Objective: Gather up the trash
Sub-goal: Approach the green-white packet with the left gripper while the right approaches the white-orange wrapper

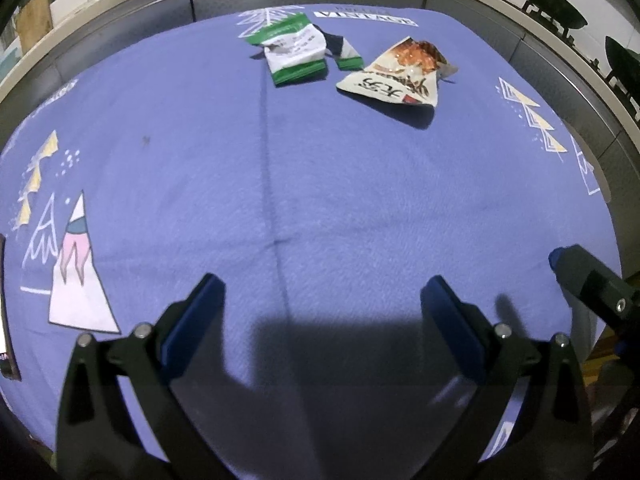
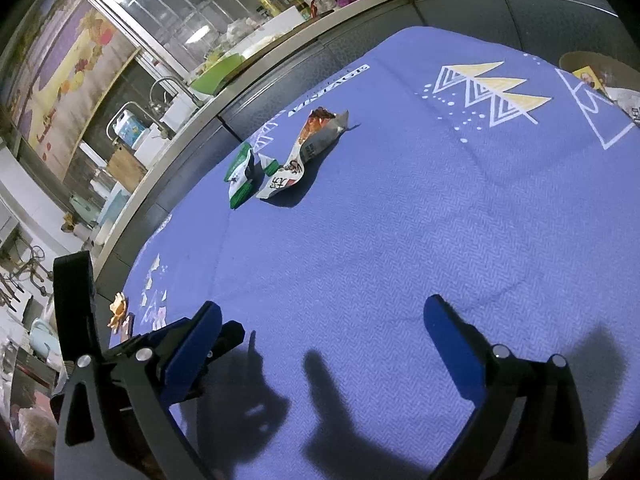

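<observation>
A purple cloth (image 1: 320, 184) covers the table, printed with white and yellow triangle trees, a pink-and-white mountain (image 1: 76, 276) at the left and the word VINTAGE along the far edge. A fold line runs down its middle, and the grippers' shadows fall on its near part.

The trash lies at the far side of the cloth. A green-and-white wrapper (image 1: 294, 50) sits crumpled, with an orange-and-white wrapper (image 1: 400, 74) just beside it on the right; whether the two touch cannot be told. Both are well apart from the grippers. In the right wrist view a round bowl (image 2: 576, 60) stands at the far right edge of the table with some paper in it.

The left gripper (image 1: 322, 300) hangs over the near cloth with its jaws spread wide and nothing between them. The right gripper (image 2: 322, 322) is likewise spread wide and empty; one of its fingers (image 1: 576, 268) shows at the right edge of the left view.

Beyond the table runs a grey cabinet front under a pale counter (image 2: 256, 56). On it stand bottles, jars, a green board and a tap (image 2: 168, 84) over a sink. A barred window (image 2: 160, 4) and a fruit poster (image 2: 76, 76) fill the wall behind.
</observation>
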Demonstrator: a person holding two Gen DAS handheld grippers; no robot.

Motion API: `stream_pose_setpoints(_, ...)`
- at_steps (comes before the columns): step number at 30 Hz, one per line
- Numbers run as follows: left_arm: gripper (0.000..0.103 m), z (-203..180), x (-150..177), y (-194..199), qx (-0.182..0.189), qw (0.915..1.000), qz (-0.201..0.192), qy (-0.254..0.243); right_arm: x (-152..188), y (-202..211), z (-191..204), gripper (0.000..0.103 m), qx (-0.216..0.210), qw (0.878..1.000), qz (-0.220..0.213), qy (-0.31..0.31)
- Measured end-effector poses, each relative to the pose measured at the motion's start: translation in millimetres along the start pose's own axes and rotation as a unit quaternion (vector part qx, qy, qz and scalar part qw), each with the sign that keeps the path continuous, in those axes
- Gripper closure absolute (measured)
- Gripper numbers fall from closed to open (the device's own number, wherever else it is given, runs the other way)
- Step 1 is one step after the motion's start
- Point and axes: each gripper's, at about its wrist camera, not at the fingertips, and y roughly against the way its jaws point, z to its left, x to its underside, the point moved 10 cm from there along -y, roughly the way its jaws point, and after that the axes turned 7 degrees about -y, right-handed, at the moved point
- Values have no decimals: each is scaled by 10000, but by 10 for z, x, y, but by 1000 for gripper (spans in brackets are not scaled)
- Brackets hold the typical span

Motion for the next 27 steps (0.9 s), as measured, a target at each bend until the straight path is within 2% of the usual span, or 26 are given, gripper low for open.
stream_pose_setpoints(9,6,-5,-9,11,36,10000,-20,-13,6,-8,3,7,149,9998,-1,117)
stream_pose_setpoints(13,6,20,-26,41,171,9997,-57,136,-47,24,32,9,147,9996,-116,210)
stream_pose_setpoints(18,6,75,-79,62,58,9998,-145,158,-115,26,108,12,138,9989,-186,414)
stream_pose_setpoints(23,6,163,-186,116,-142,9994,-312,110,-189,-17,131,20,145,9985,-185,498)
stream_pose_setpoints(27,6,286,-358,137,-145,9990,-419,114,-256,-41,176,28,91,9982,-177,567)
